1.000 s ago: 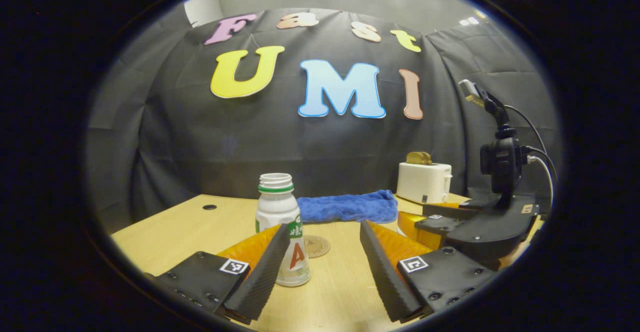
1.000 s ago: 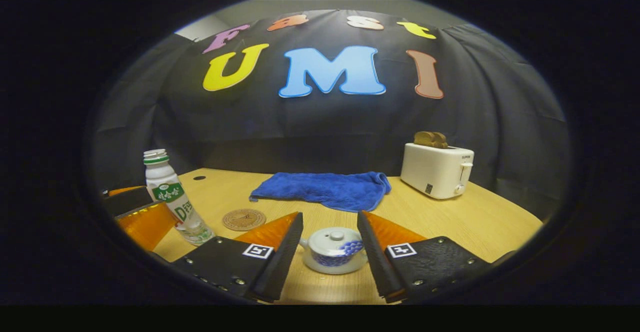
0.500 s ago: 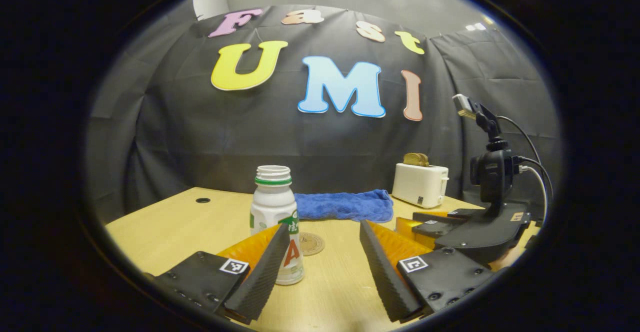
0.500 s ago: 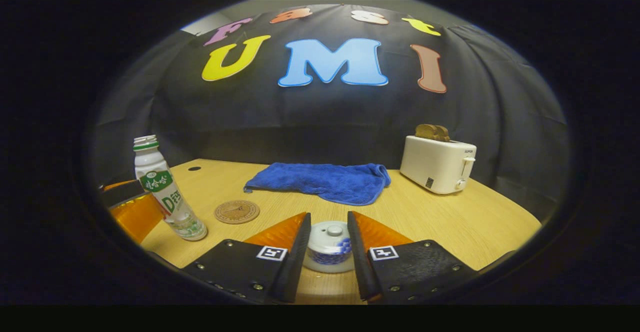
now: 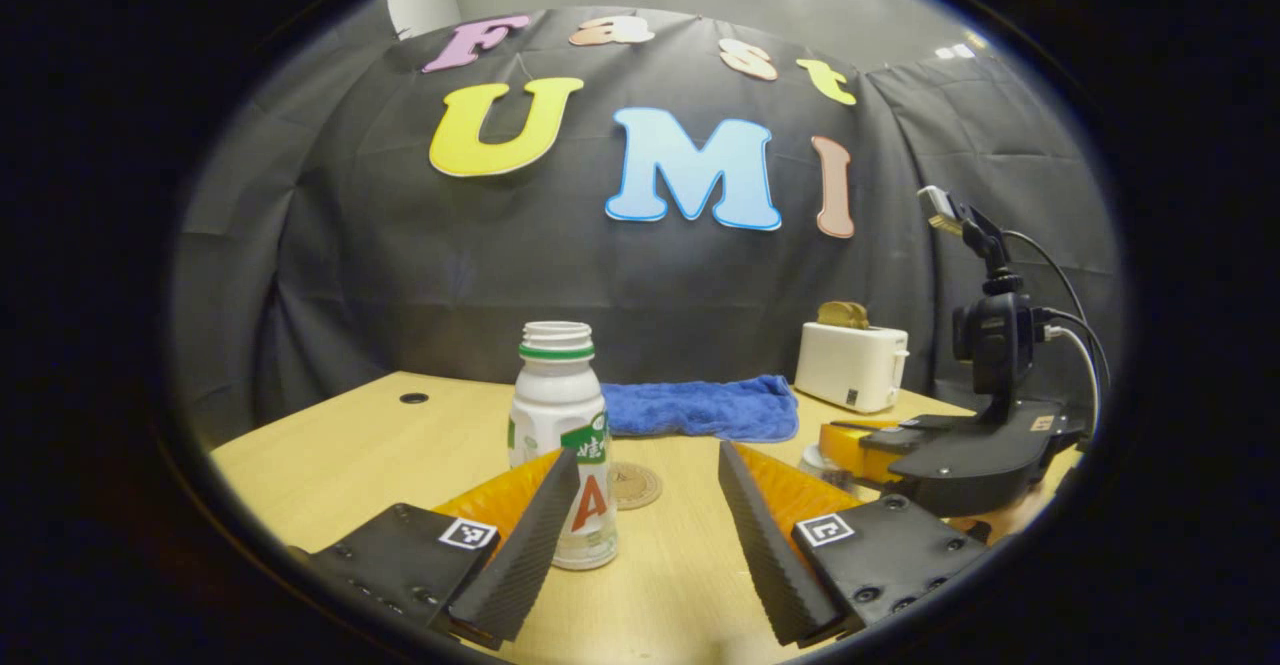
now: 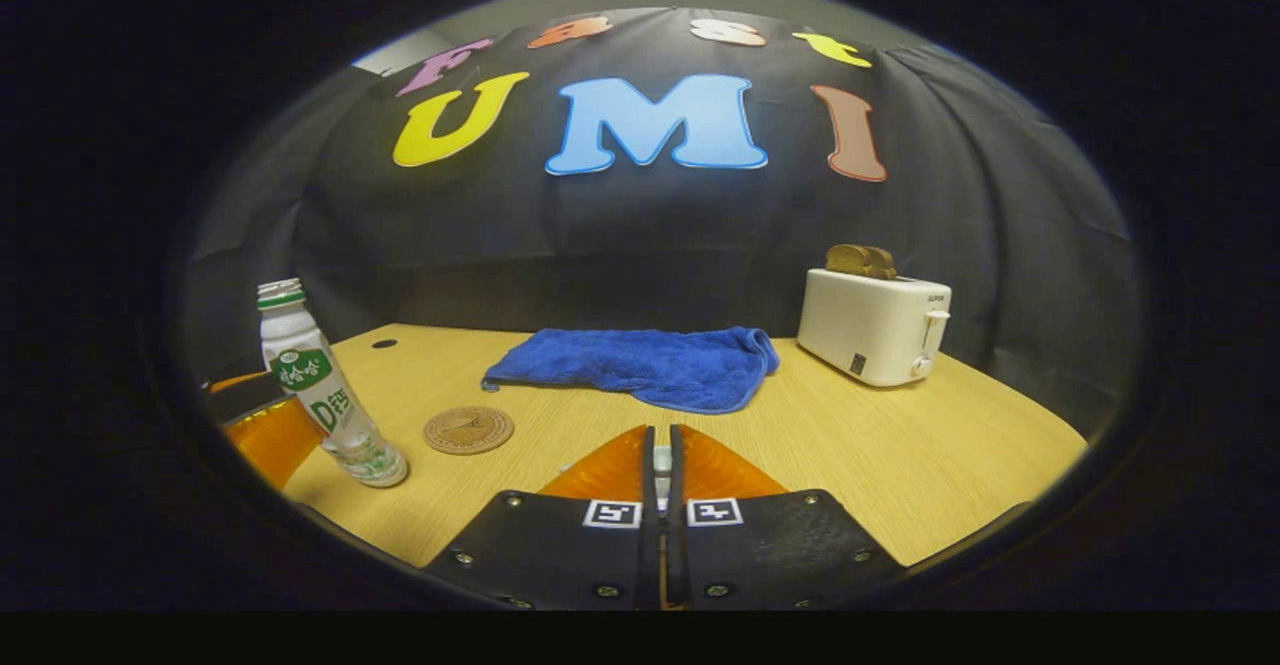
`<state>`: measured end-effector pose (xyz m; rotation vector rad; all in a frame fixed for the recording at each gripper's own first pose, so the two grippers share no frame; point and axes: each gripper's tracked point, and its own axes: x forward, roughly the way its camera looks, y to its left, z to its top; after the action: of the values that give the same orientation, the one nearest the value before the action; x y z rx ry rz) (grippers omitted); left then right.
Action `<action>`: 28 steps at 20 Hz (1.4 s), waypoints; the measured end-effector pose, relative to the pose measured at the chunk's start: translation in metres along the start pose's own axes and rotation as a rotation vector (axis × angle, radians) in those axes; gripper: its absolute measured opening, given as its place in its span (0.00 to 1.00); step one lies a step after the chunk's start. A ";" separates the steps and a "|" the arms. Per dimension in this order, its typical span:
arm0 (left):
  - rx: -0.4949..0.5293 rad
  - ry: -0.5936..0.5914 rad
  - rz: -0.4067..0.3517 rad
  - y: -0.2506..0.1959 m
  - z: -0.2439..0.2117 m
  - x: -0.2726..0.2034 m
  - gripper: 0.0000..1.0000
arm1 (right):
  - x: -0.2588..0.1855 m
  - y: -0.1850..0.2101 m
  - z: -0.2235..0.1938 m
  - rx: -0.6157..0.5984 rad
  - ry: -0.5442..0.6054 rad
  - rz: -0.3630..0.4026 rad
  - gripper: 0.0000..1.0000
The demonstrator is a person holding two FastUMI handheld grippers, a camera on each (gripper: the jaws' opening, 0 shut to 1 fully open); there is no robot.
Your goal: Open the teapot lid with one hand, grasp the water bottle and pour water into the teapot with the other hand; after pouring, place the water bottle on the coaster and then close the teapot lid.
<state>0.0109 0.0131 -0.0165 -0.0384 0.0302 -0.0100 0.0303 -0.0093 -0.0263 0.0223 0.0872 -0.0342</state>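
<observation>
A: Bottle (image 5: pixel 560 445) first, at the left: an uncapped white water bottle stands upright on the wooden tabletop (image 5: pixel 330 445), just ahead of the left tool (image 5: pixel 640 515), whose jaws are spread wide with nothing between them. One finger hides part of the bottle's base.

B: And beside it?

A: A round coaster (image 5: pixel 634 485) lies flat just right of the bottle, bare. A blue towel (image 5: pixel 700 408) sits behind it, a white toaster (image 5: pixel 850 365) with bread in its slot farther right.

B: The other tool?

A: In the left gripper view the right tool's body is at the far right, low over the tabletop, with a small white piece of the teapot (image 5: pixel 815 460) just beside it.

B: Its state?

A: In the right gripper view the right tool (image 6: pixel 660 455) is drawn narrow, both fingers pressing a sliver of white, the teapot lid's knob (image 6: pixel 661 460). The pot's body is hidden.
</observation>
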 end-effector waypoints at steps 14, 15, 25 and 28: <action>0.053 -0.009 0.116 0.043 0.000 0.010 0.93 | -0.017 0.001 0.034 0.026 -0.092 0.025 0.00; 0.053 -0.004 0.120 0.046 -0.003 0.013 0.89 | -0.019 0.000 0.034 0.028 -0.094 0.027 0.02; 0.085 0.077 0.119 0.062 -0.029 0.063 0.94 | -0.037 -0.033 0.055 0.043 -0.127 -0.004 0.02; 0.067 0.098 0.112 0.062 -0.039 0.070 0.89 | -0.043 -0.047 0.058 0.040 -0.136 -0.029 0.02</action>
<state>0.0808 0.0725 -0.0594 0.0306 0.1302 0.0992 -0.0087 -0.0564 0.0343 0.0586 -0.0493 -0.0668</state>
